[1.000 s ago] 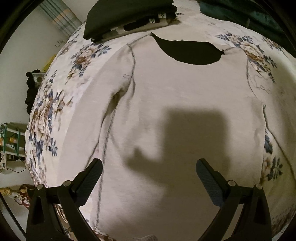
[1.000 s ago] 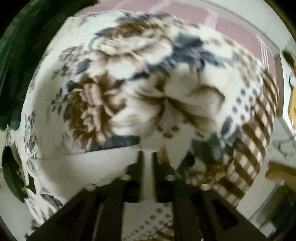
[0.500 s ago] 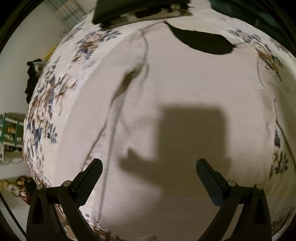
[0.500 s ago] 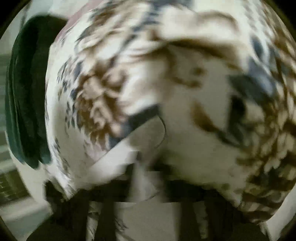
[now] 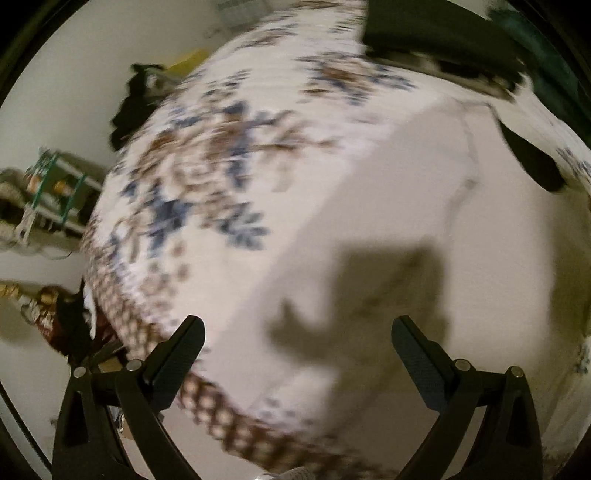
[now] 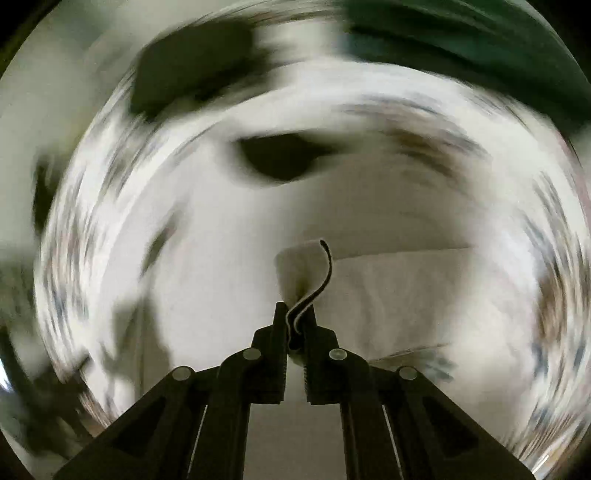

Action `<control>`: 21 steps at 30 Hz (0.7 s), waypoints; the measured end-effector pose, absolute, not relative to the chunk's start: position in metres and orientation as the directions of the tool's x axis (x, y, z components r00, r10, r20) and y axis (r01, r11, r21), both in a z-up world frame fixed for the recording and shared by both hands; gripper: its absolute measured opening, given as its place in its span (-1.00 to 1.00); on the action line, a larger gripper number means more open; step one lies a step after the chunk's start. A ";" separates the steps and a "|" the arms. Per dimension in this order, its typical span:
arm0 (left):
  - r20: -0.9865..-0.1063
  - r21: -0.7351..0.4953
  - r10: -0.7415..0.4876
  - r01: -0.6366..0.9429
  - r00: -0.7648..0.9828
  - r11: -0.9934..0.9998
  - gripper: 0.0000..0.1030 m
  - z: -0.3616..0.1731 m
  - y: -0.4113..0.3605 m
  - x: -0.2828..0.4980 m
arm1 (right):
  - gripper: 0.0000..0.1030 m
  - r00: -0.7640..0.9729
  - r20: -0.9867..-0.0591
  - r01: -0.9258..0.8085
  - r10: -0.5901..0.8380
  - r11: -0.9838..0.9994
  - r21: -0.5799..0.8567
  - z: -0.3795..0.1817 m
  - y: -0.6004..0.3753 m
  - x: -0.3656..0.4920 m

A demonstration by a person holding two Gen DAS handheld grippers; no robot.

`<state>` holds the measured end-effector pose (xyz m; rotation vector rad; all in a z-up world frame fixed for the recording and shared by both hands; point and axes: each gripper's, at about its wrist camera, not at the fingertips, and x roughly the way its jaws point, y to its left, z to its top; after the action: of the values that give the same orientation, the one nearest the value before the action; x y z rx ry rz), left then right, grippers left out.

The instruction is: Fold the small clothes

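A pale beige knit shirt with a dark neck opening (image 5: 424, 229) lies spread flat on the floral-print bedspread (image 5: 207, 192) of a bed. The right gripper (image 6: 295, 314) has its jaws closed on a dark-trimmed edge of that shirt (image 6: 321, 273), lifted so the fabric stands up in a small peak above the jaws. The left gripper (image 5: 297, 343) hovers over the shirt's lower part with its jaws wide open, holding nothing; its shadow falls on the cloth between them.

The main risk looks to be the thin pinch: only a narrow strip of hem sits between the right jaws, so a quick swing could pull it free and drop the fold short. Both views are smeared by blur, which suggests fast motion, and speed would drag the loose body of the shirt sideways and wrinkle it, since nothing pins it down. The open left jaws could also snag the bedspread together with the shirt if they close too low. A dark folded garment (image 5: 439, 33) lies near the shirt's neck end; a long carry could disturb it.
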<state>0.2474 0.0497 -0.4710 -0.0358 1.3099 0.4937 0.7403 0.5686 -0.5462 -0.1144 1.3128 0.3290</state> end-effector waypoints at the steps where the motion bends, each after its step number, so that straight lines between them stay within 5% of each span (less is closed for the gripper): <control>1: -0.924 0.263 0.346 -0.386 0.165 0.884 1.00 -0.470 0.066 0.240 | -0.87 0.192 -0.969 -0.388 0.154 0.919 0.069 -0.556 0.609 0.726; 6: -0.921 0.283 0.371 -0.452 0.120 0.846 1.00 -0.479 0.123 0.211 | -0.87 0.102 -0.994 -0.657 0.031 0.753 -0.044 -0.611 0.724 0.634; 13: -0.946 0.247 0.318 -0.495 0.063 0.833 1.00 -0.502 0.172 0.187 | -0.80 0.030 -0.998 -0.659 -0.050 0.750 -0.057 -0.645 0.738 0.573; 15: -0.960 0.203 0.273 -0.513 0.064 0.834 1.00 -0.507 0.186 0.181 | -0.49 -0.059 -0.998 -0.615 -0.017 0.788 0.023 -0.648 0.728 0.570; 17: -0.979 0.123 0.192 -0.533 0.076 0.837 1.00 -0.510 0.200 0.175 | 0.06 -0.131 -0.989 -0.512 0.067 0.850 0.125 -0.640 0.703 0.570; 21: -0.993 -0.072 -0.003 -0.601 0.115 0.796 1.00 -0.524 0.226 0.156 | 0.13 -0.144 -0.975 -0.269 0.167 0.942 0.201 -0.620 0.633 0.564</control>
<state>0.1564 0.2259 -0.5238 -0.5319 1.4007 0.4698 0.5644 0.6326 -0.6198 -0.0783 1.6737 0.3788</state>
